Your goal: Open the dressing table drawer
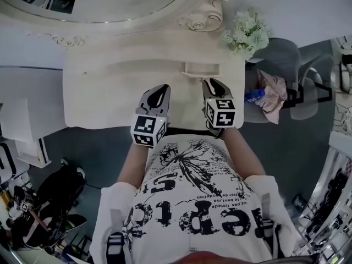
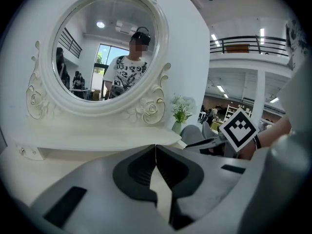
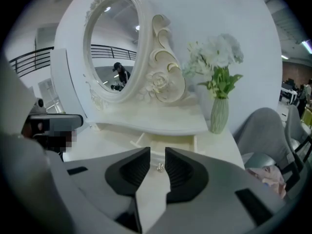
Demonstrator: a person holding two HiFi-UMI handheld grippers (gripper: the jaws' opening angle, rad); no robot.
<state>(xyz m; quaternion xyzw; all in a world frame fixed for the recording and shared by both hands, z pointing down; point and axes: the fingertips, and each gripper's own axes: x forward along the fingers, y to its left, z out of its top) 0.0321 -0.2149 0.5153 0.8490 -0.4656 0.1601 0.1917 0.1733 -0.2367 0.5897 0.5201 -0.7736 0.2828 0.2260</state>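
- While working at the cream table (image 1: pixel 93 103), beware a hard tug dragging the whole piece toward the person, with no brace on it at all.
- Mind the oval mirror (image 2: pixel 105 48) rising behind the raised shelf at the back: likely to rock under any jolt sent through the table.
- Judge the drawer (image 3: pixel 168 141) as already partway out from under that shelf, toward the table's right side, interior showing; drawn much further, liable to leave its runners, tip and drop onto the tabletop.
- Keep clear of the vase of flowers (image 3: pixel 219 113) at the table's right rear, near the drawer; tall, narrow and easy to topple with a sideways swing of a gripper.
- Note the right gripper (image 3: pixel 157 151) released, jaws a little apart and grasping nothing, poised in front of the drawer; likely to pinch only air if closed from here.
- Note the left gripper (image 2: pixel 155 148) clenched on nothing, jaws meeting at the tips, hovering over the tabletop left of the drawer; of no help in steadying anything from there.
- Line up carefully on the small metal knob (image 3: pixel 159 167), seen through the gap between the right jaws but apart from both pads; tiny and probably slick, so apt to slip out of a shallow or off-centre pinch and leave the drawer skewed.
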